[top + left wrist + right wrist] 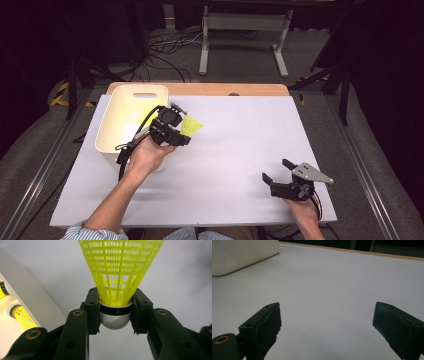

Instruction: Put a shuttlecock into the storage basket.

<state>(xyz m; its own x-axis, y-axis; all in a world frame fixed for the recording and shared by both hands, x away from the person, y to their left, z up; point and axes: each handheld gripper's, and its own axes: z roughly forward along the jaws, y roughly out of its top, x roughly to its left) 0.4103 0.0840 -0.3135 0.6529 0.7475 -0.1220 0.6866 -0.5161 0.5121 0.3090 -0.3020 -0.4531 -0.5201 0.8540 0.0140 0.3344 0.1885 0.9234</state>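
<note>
The shuttlecock [117, 277] is a bright yellow one – a plastic skirt moulded as an open grid of small squares, flaring wide away from the tongs, with a black band and a thin pale ring where the skirt meets a rounded, dimpled, silvery-white nose. The left tongs [115, 312] grasp it by that nose: the two black jaws press on either side of the band, the nose pointing back toward the tongs' body and the skirt sticking straight out ahead of them. In the high view the left tongs [176, 131] hold the shuttlecock [192, 125] off the white table [240, 150], just beside the near right edge of the cream tub [131, 120].

In the left gripper view the tub's wall [30, 297] runs along the left of the jaws, and inside it lie two more yellow shuttlecocks – one [21, 316] with its black band plain to see, the other [3, 290] cut off at the edge. That makes three shuttlecocks counted, one tub, two tongs.

The right tongs [276, 170] rest well apart from the left, near the table's front right, jaws spread wide with nothing between them; ahead of them [325, 320] is bare table, with the tub [242, 255] far off to their left.
</note>
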